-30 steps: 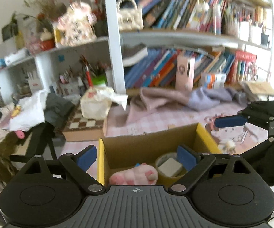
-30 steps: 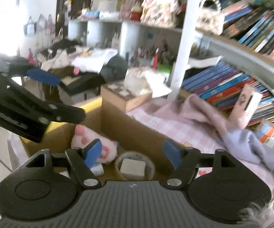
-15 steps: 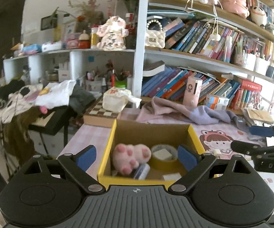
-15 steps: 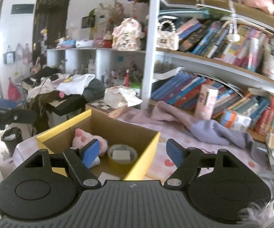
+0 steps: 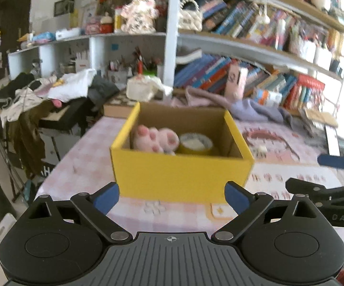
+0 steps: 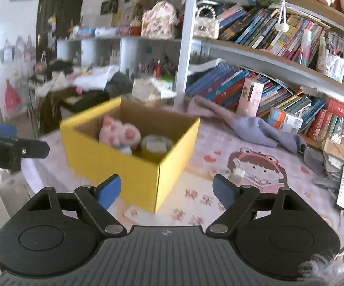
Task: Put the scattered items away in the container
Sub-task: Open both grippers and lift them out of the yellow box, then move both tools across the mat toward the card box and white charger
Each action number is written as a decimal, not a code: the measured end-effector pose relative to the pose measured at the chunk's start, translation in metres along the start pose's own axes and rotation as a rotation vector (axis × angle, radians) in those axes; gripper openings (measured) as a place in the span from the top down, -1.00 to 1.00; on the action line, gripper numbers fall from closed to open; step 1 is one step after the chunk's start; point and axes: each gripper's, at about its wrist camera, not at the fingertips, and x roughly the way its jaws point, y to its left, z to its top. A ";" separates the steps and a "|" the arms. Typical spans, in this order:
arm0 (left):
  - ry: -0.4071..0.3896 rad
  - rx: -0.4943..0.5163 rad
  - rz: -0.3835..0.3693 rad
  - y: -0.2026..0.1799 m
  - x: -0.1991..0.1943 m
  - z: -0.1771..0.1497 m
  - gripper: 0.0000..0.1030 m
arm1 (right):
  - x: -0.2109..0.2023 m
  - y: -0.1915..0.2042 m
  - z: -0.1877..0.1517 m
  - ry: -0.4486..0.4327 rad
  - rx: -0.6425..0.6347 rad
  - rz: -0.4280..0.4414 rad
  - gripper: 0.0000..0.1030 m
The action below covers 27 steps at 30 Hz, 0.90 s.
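Pink patterned tablecloth [image 5: 81, 166] is seen carrying the yellow cardboard box [image 5: 181, 176], in which a pink plush paw [image 5: 156, 139] and a yellow tape roll [image 5: 195, 143] are lodged; left gripper [image 5: 172, 196] is spread and empty, right gripper [image 6: 166, 189] has just been opening, nothing between.

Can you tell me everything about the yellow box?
The yellow box is cardboard, yellow outside and plain brown inside, open at the top. It stands upright on the pink patterned tablecloth. Inside lie a pink plush paw and a roll of yellow tape, side by side. Neither gripper touches it.
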 end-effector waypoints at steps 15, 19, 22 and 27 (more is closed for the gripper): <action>0.147 0.137 -0.150 -0.052 0.017 -0.029 -0.88 | -0.012 -0.008 -0.034 0.151 0.041 -0.054 -0.66; 0.161 0.150 -0.181 -0.062 0.020 -0.032 -0.88 | -0.017 -0.015 -0.041 0.171 0.063 -0.088 -0.66; 0.167 0.163 -0.202 -0.069 0.021 -0.033 -0.88 | -0.021 -0.021 -0.044 0.176 0.078 -0.111 -0.66; 0.172 0.178 -0.233 -0.080 0.025 -0.033 -0.88 | -0.026 -0.028 -0.050 0.182 0.093 -0.138 -0.66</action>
